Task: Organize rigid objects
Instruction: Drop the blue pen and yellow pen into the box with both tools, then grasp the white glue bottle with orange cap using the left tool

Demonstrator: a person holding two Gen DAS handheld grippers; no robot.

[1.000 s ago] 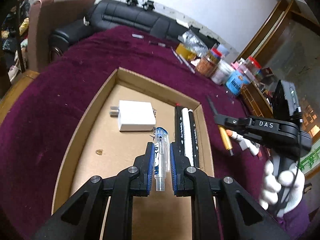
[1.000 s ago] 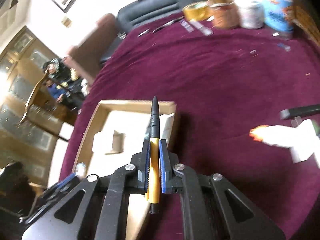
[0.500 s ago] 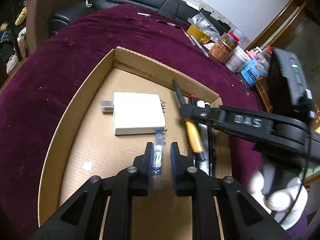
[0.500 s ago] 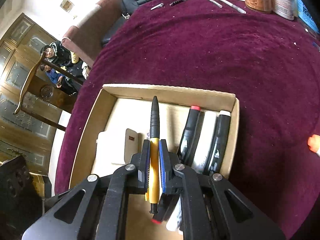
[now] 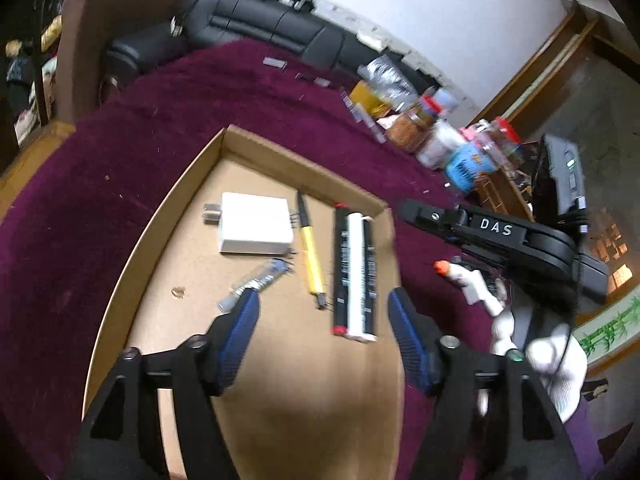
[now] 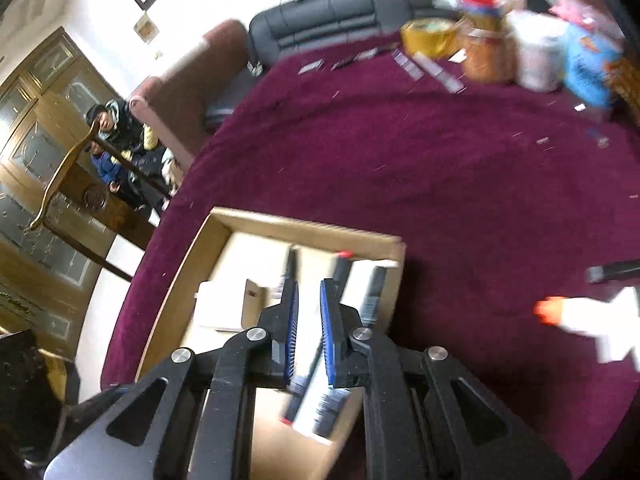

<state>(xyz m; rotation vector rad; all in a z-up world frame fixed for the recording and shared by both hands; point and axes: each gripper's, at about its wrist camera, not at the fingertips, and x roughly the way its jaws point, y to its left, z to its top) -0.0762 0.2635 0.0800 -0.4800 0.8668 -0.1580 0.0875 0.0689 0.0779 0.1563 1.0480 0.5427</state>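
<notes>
A shallow cardboard box (image 5: 256, 148) lies on the purple cloth. On its floor are a white charger (image 5: 256, 228), a yellow pen (image 5: 310, 256), a clear pen (image 5: 260, 280) and three markers (image 5: 354, 272) side by side. My left gripper (image 5: 323, 300) hovers above the box floor, its jaws opening, with nothing between them. The clear pen lies loose at its left fingertip. My right gripper (image 6: 309, 286) stands over the box's right end, pads a narrow gap apart and empty. A white toy with an orange tip (image 6: 592, 316) lies outside the box on the cloth.
Jars and tubs (image 5: 416, 128) and a tape roll (image 6: 428, 36) crowd the cloth's far right. A black pen (image 6: 614, 272) lies by the white toy. A black sofa (image 5: 256, 16) and a brown chair (image 6: 180, 88) stand behind. Seated people (image 6: 120, 136) are at the left.
The left jaws have spread wide and the clear pen now lies on the box floor. The yellow pen has left the right gripper and lies in the box. Both grippers have pulled back.
</notes>
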